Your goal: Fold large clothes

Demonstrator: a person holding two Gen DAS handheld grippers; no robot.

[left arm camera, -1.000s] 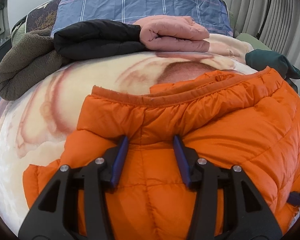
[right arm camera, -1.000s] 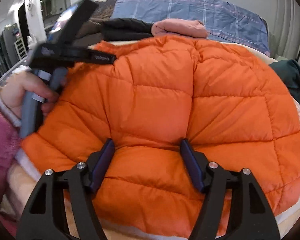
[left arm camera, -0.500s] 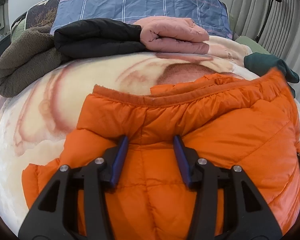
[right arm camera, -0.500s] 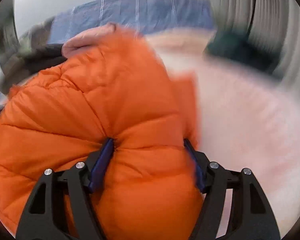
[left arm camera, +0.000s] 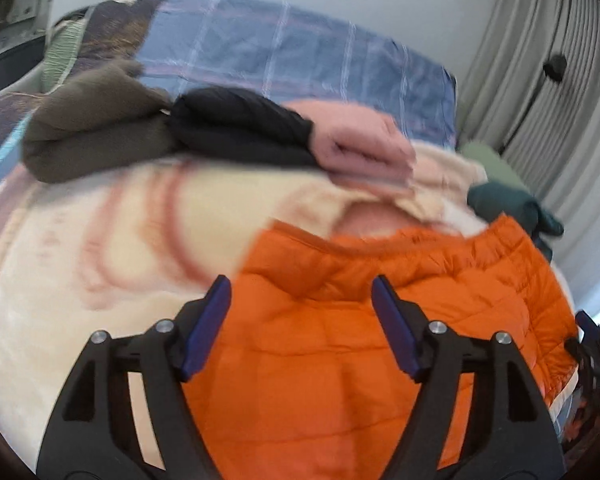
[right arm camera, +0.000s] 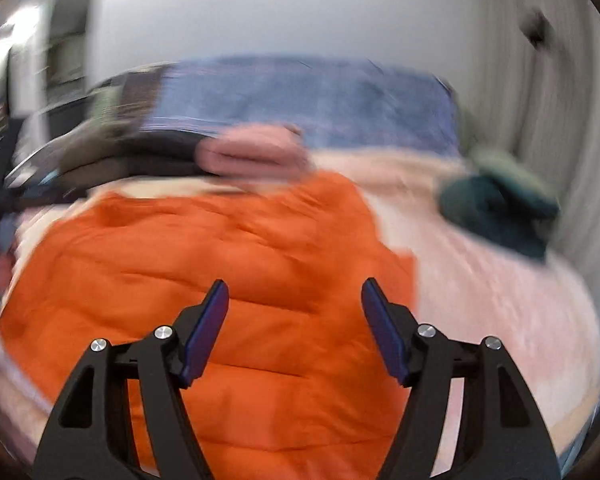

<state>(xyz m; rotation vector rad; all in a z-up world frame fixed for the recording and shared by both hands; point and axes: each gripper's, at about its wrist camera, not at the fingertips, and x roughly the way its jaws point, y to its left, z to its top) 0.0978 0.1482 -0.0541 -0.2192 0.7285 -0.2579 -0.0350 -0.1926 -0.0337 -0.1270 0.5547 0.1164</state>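
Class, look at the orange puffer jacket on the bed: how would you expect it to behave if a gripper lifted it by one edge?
The orange puffer jacket probably flops and drapes, since it already lies creased and folded over itself. Its puffy quilted panels suggest it is light for its bulk. The smooth shell may slip between the fingers.

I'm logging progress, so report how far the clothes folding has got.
Done: brown, black and pink garments lie folded at the bed's far end. In hand: the orange puffer jacket, folded over, both grippers open above it. Left: the unfolded dark green garment.
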